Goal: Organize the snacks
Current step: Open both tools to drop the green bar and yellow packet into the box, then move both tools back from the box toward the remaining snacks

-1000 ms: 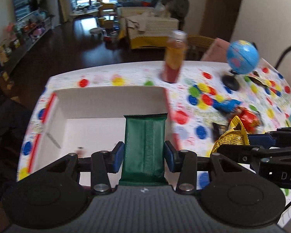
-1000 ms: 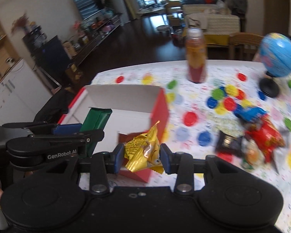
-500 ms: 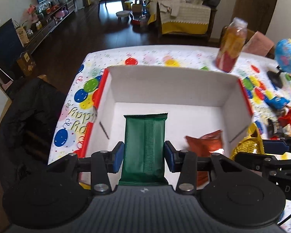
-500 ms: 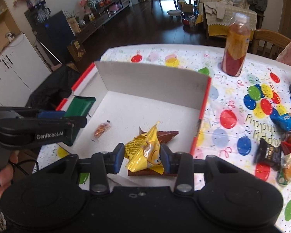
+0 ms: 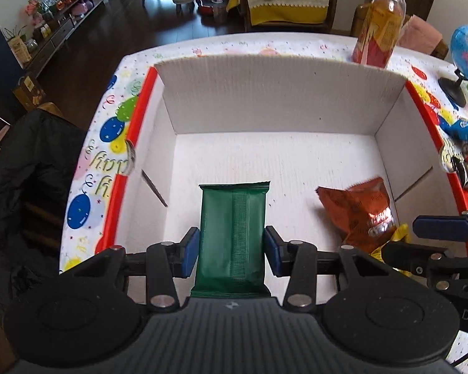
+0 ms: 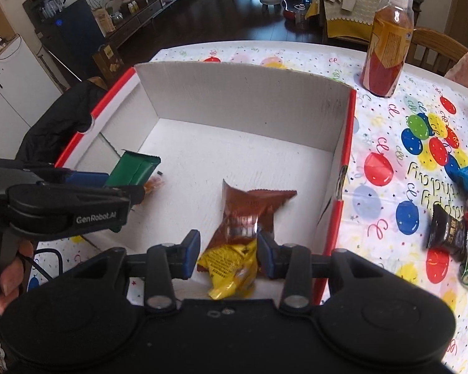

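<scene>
Green snack packet (image 5: 232, 237): clamped flat in the left gripper (image 5: 232, 251) jaws, over the white box (image 5: 280, 93).
Yellow packet (image 6: 229, 263): crumpled, right gripper (image 6: 227, 257) jaws closed partway on it, above the brown packet (image 6: 249, 208).
Handling: light, slippery foil, likely crushable; hold mid-body.

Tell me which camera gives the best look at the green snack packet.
Left wrist view: the green packet sits face-on, full length, clamped in the left gripper above the white box. The right wrist view shows only its far end, edge-on, behind that gripper.
</scene>
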Demonstrator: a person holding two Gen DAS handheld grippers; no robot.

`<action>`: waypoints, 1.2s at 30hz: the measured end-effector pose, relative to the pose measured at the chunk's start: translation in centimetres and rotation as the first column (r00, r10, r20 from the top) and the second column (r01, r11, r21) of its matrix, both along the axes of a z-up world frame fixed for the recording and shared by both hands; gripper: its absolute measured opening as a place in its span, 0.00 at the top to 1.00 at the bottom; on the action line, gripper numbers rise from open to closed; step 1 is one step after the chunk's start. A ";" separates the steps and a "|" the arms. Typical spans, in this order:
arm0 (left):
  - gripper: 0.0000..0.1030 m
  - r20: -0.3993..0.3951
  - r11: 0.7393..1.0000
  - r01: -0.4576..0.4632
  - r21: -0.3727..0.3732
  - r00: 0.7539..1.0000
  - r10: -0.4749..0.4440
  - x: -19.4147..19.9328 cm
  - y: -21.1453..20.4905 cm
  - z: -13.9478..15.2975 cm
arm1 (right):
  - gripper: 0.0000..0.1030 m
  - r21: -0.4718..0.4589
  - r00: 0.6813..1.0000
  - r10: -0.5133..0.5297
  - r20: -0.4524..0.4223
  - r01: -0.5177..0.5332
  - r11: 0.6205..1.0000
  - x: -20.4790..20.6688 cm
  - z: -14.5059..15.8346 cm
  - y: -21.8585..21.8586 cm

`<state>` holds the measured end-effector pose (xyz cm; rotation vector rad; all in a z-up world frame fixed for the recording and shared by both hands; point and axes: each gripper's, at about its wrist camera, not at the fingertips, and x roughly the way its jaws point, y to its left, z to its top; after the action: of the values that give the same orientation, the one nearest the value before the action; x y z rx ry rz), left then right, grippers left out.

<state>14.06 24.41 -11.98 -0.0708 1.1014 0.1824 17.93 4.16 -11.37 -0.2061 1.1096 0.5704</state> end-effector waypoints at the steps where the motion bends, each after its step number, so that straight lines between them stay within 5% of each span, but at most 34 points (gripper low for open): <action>1: 0.58 -0.003 1.000 0.003 0.000 1.000 -0.003 0.0 -0.1 -0.1 | 0.61 0.001 1.000 0.000 -0.001 0.000 1.000 0.0 0.0 0.0; 9: 0.54 -0.012 1.000 0.005 -0.022 1.000 -0.006 -0.4 -0.4 -0.4 | 0.45 0.010 1.000 -0.018 -0.006 0.018 1.000 -0.3 -0.1 -0.7; 15: 0.39 0.004 0.999 -0.004 -0.032 1.000 0.004 -1.2 -0.7 0.6 | 0.33 0.026 1.000 -0.026 0.010 0.026 0.999 -0.9 0.6 -1.3; 32: 0.19 0.128 0.999 -0.005 -0.050 0.992 0.012 -4.3 -2.2 5.7 | 0.13 0.087 0.993 -0.056 0.105 0.047 0.995 -3.2 5.4 -4.0; 36: 0.17 0.165 0.998 0.011 -0.061 0.986 -0.001 -4.8 -3.2 7.0 | 0.01 0.099 0.989 -0.063 0.132 0.050 0.994 -3.9 6.8 -5.1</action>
<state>9.26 21.19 -4.96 -0.1354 0.9420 0.1348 14.03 -0.98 -4.57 -0.1278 0.9517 0.5497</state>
